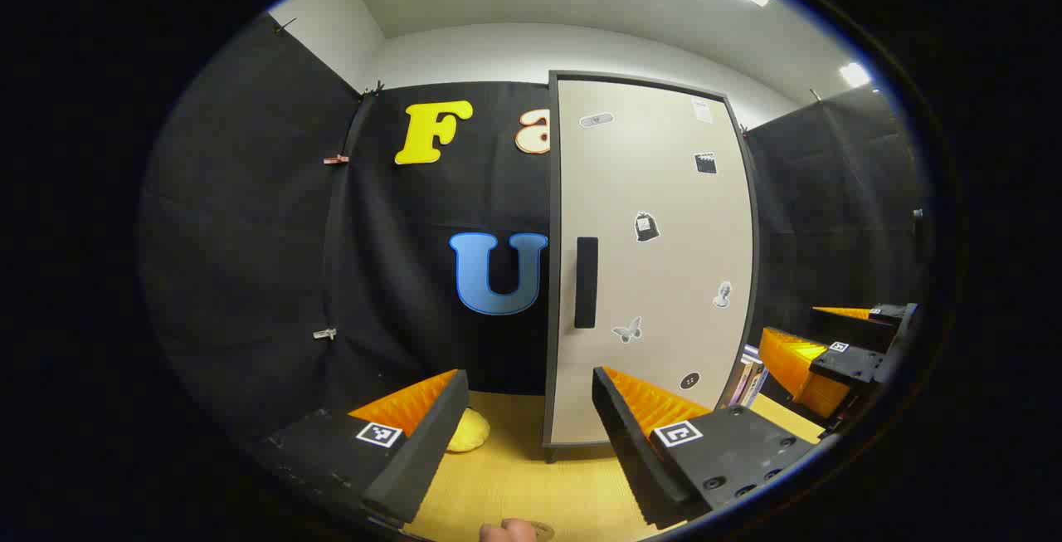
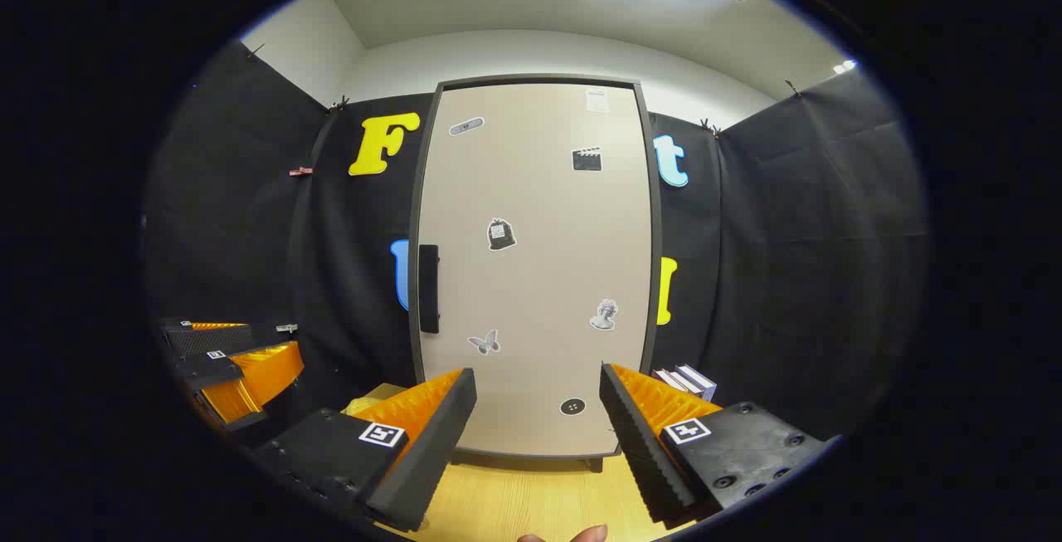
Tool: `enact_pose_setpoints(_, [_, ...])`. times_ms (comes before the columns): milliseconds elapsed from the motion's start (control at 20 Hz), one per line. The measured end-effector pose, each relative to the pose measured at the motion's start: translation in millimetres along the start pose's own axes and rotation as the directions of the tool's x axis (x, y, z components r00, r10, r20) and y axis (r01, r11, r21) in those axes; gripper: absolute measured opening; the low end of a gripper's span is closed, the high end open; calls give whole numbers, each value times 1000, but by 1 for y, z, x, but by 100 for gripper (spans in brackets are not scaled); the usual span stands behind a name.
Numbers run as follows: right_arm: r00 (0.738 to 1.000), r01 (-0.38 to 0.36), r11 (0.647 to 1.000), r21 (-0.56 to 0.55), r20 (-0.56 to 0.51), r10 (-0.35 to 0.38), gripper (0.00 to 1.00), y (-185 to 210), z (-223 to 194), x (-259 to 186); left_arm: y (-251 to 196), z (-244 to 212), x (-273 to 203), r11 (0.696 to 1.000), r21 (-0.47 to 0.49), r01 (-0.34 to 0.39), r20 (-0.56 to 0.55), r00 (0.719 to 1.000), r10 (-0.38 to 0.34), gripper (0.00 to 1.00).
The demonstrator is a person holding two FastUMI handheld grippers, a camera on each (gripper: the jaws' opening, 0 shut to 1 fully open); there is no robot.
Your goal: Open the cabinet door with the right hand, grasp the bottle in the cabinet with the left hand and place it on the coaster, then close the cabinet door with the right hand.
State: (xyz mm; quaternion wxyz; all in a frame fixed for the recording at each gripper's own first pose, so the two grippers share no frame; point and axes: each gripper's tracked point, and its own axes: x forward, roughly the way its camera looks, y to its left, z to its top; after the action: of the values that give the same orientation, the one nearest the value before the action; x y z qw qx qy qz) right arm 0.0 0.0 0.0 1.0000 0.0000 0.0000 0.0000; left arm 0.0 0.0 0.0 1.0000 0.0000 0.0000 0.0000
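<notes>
Orange-ribbed fingers of the right gripper point(image 2: 538, 426), mounted on black blocks with small square markers, stand wide apart with nothing between them, squared up to the tall beige cabinet door point(image 2: 539, 276) with its dark frame and scattered stickers. That door is shut flat, its black vertical bar handle point(image 2: 428, 289) on the left edge, left of and above the gap between the fingers; the head-on stance looks like a line-up for the opening pull, a step not yet begun.

Off to that gripper's left, the left gripper point(image 1: 531, 422) waits with its own orange fingers likewise spread and empty, aimed at the door's handle side point(image 1: 586, 282), a sensible post for reaching in once the cabinet swings open. From its camera the right gripper appears at the far right edge, held level with the door's lower half.

No bottle can be seen; presumably it sits behind the closed door. A round yellow object point(image 1: 469, 430), possibly the coaster though too hidden to confirm, lies on the pale wooden tabletop point(image 1: 531, 484) just beside the left gripper's left finger. Upright books point(image 2: 687, 380) lean beside the cabinet's right flank. A fingertip edges in at the bottom of each view.
</notes>
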Motion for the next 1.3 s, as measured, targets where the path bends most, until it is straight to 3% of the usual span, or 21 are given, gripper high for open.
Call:
enact_pose_setpoints(850, [1000, 14, 1000, 7, 1, -14, 97, 8, 1, 6, 10, -1, 7, 1000, -26, 13, -2, 1000, -13, 94])
enact_pose_setpoints(1300, [1000, -19, 1000, -3, 0, 19, 97, 44, 9, 49, 40, -8, 16, 1000, -27, -8, -11, 1000, 7, 94])
